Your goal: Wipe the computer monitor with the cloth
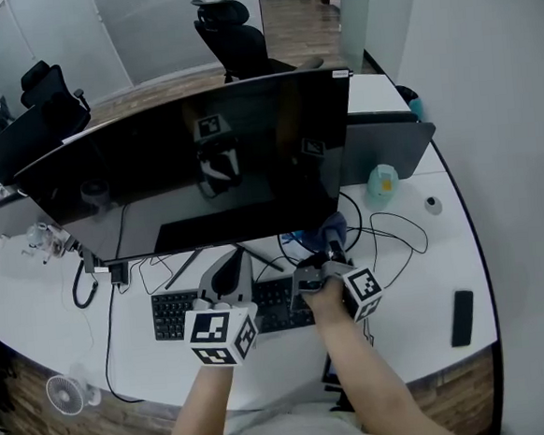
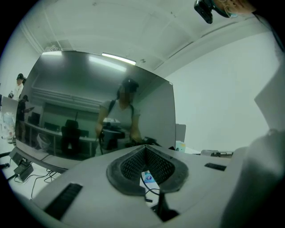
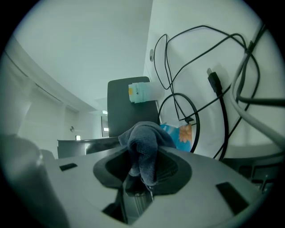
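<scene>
Right gripper (image 1: 332, 254) clenched on bunched dark blue cloth (image 1: 333, 226), just under monitor (image 1: 202, 161) lower right corner, contact with screen unclear, left gripper (image 1: 228, 281) jaws together, empty, keyboard (image 1: 175, 313) partly hidden behind both

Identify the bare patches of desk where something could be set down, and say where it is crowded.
Bare desk lies between the looped cables and the black phone, and again left of the keyboard, past the hanging cable. Crowded: beneath the monitor, around its stand and the keyboard.
</scene>
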Demonstrator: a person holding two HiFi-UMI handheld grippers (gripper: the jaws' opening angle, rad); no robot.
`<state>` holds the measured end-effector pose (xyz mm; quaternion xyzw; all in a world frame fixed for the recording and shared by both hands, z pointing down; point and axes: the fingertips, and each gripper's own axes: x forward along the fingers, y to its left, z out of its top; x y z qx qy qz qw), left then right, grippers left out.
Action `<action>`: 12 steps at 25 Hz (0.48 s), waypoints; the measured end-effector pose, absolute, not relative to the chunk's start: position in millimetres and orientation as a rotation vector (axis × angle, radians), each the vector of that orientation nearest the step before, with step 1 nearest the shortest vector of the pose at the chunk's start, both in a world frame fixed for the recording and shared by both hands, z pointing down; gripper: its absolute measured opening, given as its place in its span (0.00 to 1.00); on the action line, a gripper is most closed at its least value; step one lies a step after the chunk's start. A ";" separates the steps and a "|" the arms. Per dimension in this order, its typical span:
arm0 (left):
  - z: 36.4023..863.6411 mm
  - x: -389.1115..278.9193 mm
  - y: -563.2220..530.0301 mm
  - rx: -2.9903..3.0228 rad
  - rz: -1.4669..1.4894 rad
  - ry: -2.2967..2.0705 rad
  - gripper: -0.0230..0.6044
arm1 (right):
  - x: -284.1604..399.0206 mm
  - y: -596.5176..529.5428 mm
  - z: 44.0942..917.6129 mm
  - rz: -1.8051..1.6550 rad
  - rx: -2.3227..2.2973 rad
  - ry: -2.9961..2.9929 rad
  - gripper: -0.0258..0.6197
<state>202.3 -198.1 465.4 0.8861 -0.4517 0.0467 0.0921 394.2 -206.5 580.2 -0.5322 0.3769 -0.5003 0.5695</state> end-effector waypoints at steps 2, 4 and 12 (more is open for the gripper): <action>465.8 196.2 -198.5 2.632 0.145 -1.344 0.05 | 390.8 -207.3 581.0 -1.171 -1.246 0.874 0.24; 465.1 189.9 -198.8 2.635 0.151 -1.345 0.05 | 386.7 -207.3 581.1 -1.170 -1.248 0.869 0.24; 460.0 166.6 -201.1 2.645 0.154 -1.354 0.05 | 363.4 -210.4 577.1 -1.171 -1.249 0.872 0.23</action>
